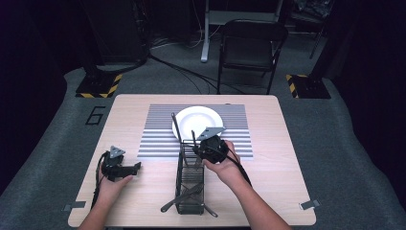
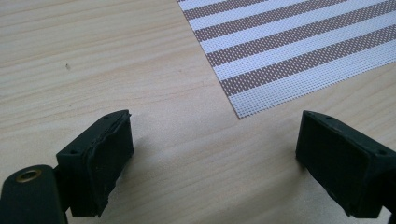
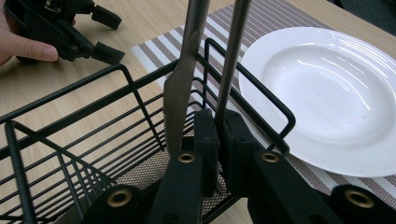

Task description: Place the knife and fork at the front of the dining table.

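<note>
A black wire cutlery basket (image 1: 181,182) stands at the table's front middle, its far end on a striped placemat (image 1: 158,139). My right gripper (image 1: 198,148) reaches into that far end. In the right gripper view it (image 3: 217,130) is shut on a thin metal utensil handle (image 3: 229,60) that stands upright. A flat knife-like utensil (image 3: 180,88) leans just left of the jaws, outside them. My left gripper (image 1: 134,171) rests on the bare wood to the left; its jaws (image 2: 215,154) stand wide open with nothing between them, near the placemat's corner (image 2: 243,112).
A white plate (image 1: 196,120) lies on the placemat just beyond the basket (image 3: 93,107), close to my right gripper (image 3: 327,93). More cutlery (image 1: 184,194) lies in the basket's near end, sticking out over its rim. A folding chair (image 1: 251,45) stands behind the table.
</note>
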Available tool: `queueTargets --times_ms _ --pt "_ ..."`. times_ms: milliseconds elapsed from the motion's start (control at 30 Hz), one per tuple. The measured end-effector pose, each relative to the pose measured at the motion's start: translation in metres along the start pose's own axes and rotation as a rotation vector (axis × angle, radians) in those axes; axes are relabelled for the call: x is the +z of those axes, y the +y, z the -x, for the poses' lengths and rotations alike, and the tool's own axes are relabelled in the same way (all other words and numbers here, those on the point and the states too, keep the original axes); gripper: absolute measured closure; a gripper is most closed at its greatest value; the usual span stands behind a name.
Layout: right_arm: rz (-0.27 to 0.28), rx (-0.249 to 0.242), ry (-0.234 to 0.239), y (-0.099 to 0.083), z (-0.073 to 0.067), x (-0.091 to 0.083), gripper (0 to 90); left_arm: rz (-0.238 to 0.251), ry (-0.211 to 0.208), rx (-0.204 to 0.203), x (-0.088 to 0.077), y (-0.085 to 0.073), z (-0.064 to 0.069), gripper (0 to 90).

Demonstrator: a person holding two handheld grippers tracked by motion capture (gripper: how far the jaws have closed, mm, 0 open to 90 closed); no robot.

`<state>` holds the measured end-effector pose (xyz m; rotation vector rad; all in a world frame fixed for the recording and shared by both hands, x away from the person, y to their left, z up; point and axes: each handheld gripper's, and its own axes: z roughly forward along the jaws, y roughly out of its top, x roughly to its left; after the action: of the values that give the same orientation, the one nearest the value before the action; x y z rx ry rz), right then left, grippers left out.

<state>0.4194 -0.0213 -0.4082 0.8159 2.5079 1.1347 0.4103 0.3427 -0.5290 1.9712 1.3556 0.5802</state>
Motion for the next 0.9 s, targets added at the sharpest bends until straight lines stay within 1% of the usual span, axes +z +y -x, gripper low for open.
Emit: queueTargets --times_ms 33,133,333,400,433,600,767,833,900 --pt "-0.002 0.01 0.002 0.0 -0.001 -0.001 86.3 0.0 0.0 0.0 0.0 0.0 0.0 10.8" --pt "0.002 0.0 0.004 0.0 -0.001 -0.001 86.4 0.0 0.0 0.0 0.0 0.0 0.0 10.8" --pt "-0.003 0.008 0.01 0.0 -0.001 -0.003 86.5 0.0 0.0 0.0 0.0 0.0 0.0 10.8" --pt "0.006 0.016 0.011 0.001 -0.001 -0.004 86.9 0.0 0.0 0.0 0.0 0.0 0.0 10.8" --pt "0.012 0.028 0.02 0.001 -0.001 -0.005 86.9 0.0 0.0 0.0 0.0 0.0 0.0 10.8" --pt "0.03 0.022 0.025 0.005 0.0 -0.011 87.0 0.0 0.0 0.0 0.0 0.0 0.0 10.8" --pt "0.042 0.033 0.038 0.009 -0.001 -0.017 87.0 0.0 0.0 0.0 0.0 0.0 0.0 10.8" --pt "0.058 0.031 0.041 0.011 -0.001 -0.019 87.0 0.0 0.0 0.0 0.0 0.0 0.0 10.8" --pt "0.059 0.029 0.042 0.012 -0.002 -0.021 87.0 0.0 0.0 0.0 0.0 0.0 0.0 10.8"
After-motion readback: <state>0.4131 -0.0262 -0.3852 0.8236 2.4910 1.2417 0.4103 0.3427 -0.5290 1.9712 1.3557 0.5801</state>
